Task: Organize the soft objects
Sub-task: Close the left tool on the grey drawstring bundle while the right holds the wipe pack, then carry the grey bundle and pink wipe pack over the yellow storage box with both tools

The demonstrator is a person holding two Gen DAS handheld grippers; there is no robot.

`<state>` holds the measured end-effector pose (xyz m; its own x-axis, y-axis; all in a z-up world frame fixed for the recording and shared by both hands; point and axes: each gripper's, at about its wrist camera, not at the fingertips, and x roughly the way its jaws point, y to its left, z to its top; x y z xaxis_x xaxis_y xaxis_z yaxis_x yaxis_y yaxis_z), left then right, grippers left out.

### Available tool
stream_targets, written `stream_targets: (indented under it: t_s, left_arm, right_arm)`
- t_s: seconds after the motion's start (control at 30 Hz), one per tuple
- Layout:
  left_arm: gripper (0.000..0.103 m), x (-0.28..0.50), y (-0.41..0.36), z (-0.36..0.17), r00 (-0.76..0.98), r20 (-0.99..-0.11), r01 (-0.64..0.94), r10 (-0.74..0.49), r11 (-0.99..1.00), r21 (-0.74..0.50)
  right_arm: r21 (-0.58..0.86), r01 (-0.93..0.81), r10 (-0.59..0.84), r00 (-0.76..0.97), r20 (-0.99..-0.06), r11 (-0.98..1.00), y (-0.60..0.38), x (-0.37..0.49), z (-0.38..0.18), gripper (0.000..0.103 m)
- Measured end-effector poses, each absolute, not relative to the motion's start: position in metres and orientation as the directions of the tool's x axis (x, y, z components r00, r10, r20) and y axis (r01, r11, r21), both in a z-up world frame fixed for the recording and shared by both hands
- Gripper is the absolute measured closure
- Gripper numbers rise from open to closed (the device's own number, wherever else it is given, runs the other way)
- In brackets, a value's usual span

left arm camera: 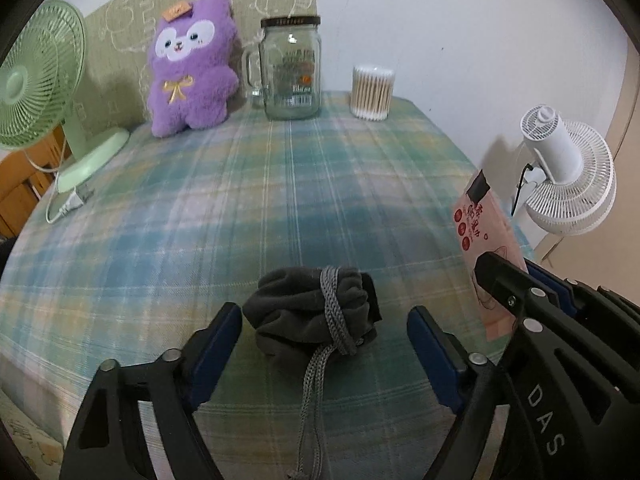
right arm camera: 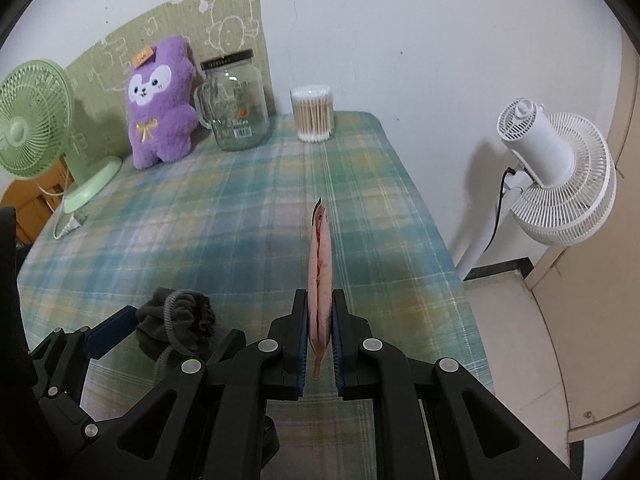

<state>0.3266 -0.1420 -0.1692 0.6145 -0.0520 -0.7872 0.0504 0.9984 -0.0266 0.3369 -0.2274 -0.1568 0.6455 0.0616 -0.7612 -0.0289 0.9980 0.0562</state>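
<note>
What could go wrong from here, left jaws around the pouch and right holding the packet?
1. The grey drawstring pouch sits between the open left gripper pads; its cord trails toward the table edge and might snag or be all that gets pinched.
2. The right gripper, shut on the pink packet, is close beside the left; the two may collide.

Plaid-clothed table (left arm camera: pixel 200 220) under pouch (left arm camera: pixel 312 316), plush (left arm camera: pixel 188 68), jar (left arm camera: pixel 290 68).

Purple plush toy (left arm camera: pixel 191 65) (green-blue plaid tablecloth (left arm camera: pixel 224 200))
</note>
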Motion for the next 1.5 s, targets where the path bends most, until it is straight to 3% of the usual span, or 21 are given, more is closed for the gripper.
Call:
stream_targets:
  t_s: [0.13, 0.3, 0.4, 1.5]
  left_arm:
    - [0.026, 0.328, -0.141, -0.177, 0.596, -0.802, 0.032, -0.04, 0.999, -0.026]
    - [0.044, 0.327, -0.142, -0.176, 0.615, -0.789, 0.015, -0.009, 1.0, 0.0]
    - [0.048, 0.326, -0.143, -0.175, 0.617, -0.787, -0.001, 0.007, 1.0, 0.008]
    - [0.05, 0.236, -0.125, -0.096, 0.722, -0.691, -0.02, 0.037, 0.999, 0.032]
  right_arm:
    - [0.05, -0.027, 0.055, 0.636, -0.77, 0.998, -0.227, 0.339, -0.163, 0.09]
    - [0.051, -0.029, 0.058, 0.626, -0.778, 0.998, -0.227, 0.341, -0.166, 0.09]
    - [0.047, -0.023, 0.051, 0.625, -0.779, 0.999, -0.229, 0.34, -0.165, 0.09]
    - [0.095, -0.043, 0.096, 0.729, -0.678, 0.995, -0.214, 0.25, -0.086, 0.09]
